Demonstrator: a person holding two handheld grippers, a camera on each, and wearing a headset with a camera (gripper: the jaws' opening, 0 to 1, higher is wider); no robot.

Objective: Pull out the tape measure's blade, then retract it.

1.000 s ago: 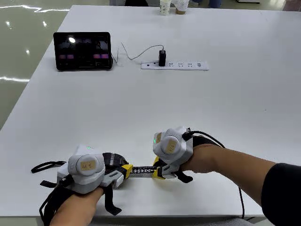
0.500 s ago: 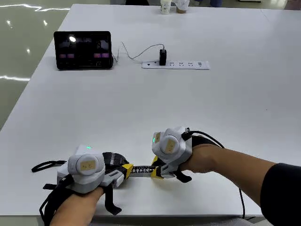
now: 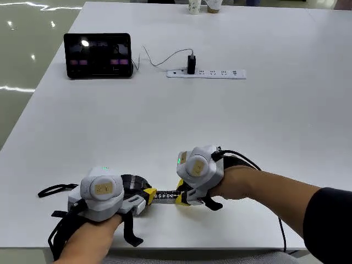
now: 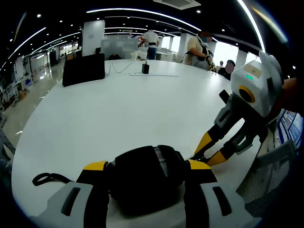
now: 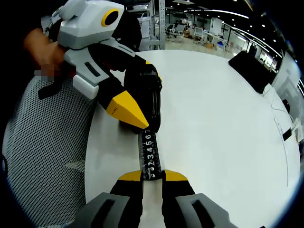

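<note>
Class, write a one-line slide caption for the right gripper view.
Right gripper pinches the tape measure's blade, drawn slightly from the black case held by the left gripper.

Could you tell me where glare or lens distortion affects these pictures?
Head view: sharp, even light; glare streaks on the floor, a bright spot on the tablet. Left gripper view: fisheye bows the table and ceiling lights; the tape measure looms large. Right gripper view: numbers on the blade are legible.

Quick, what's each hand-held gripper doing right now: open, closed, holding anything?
Left hand-held gripper: closed on the tape measure.
Right hand-held gripper: closed on the blade.
</note>
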